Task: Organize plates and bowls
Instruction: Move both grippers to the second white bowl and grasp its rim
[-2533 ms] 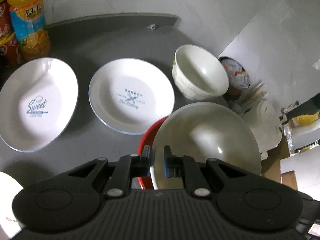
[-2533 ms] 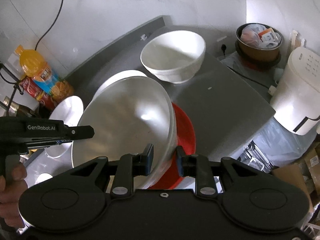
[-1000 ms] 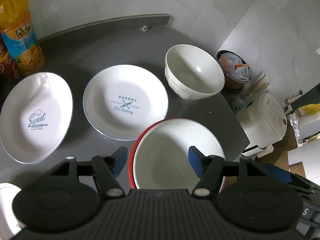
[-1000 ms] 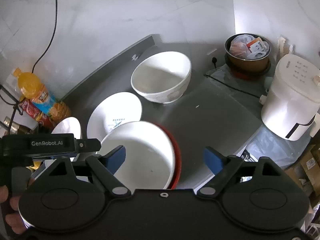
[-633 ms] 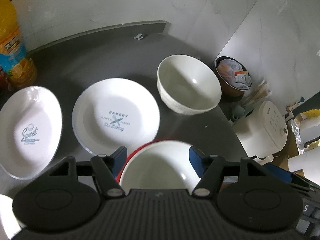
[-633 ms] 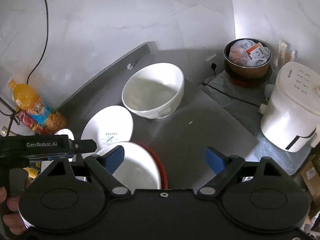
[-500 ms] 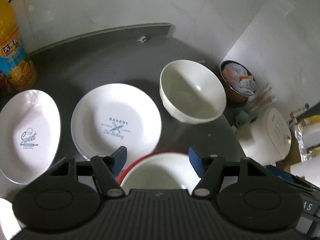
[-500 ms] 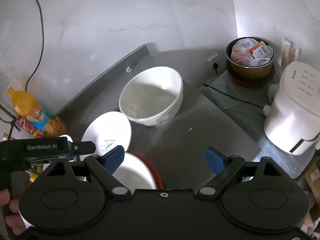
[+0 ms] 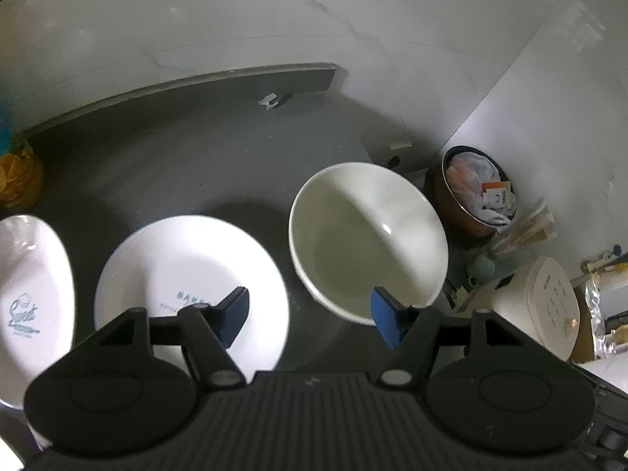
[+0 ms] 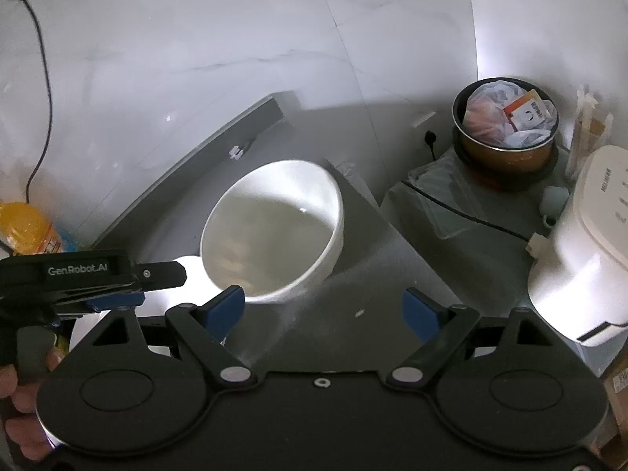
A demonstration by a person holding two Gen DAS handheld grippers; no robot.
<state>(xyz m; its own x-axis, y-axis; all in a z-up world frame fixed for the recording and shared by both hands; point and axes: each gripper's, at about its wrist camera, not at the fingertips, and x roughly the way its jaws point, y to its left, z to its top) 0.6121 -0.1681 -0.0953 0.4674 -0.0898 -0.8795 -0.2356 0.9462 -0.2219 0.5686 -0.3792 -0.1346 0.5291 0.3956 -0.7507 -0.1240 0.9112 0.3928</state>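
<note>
A deep white bowl (image 9: pixel 369 239) stands on the grey counter (image 9: pixel 196 149), just beyond my open left gripper (image 9: pixel 310 316), whose right pad overlaps the bowl's near rim in the picture. To its left lie a round "Bakery" plate (image 9: pixel 188 274) and an oval "Sweet" plate (image 9: pixel 31 294). In the right wrist view the same bowl (image 10: pixel 274 235) sits ahead and left of my open right gripper (image 10: pixel 324 310). Nothing is between either pair of fingers. The left gripper (image 10: pixel 172 274) pokes in from the left, held by a hand (image 10: pixel 15 392).
An orange drink bottle (image 10: pixel 23 231) stands at the counter's left. Past the counter's right edge are a brown pot stuffed with bags (image 10: pixel 506 125) and a white rice cooker (image 10: pixel 581 251). A black cable (image 10: pixel 39 39) hangs on the marble wall.
Both grippers let go of the shallow white bowl over the red plate, opened wide and moved on toward the deep bowl. The red plate and shallow bowl have slipped out of view below.
</note>
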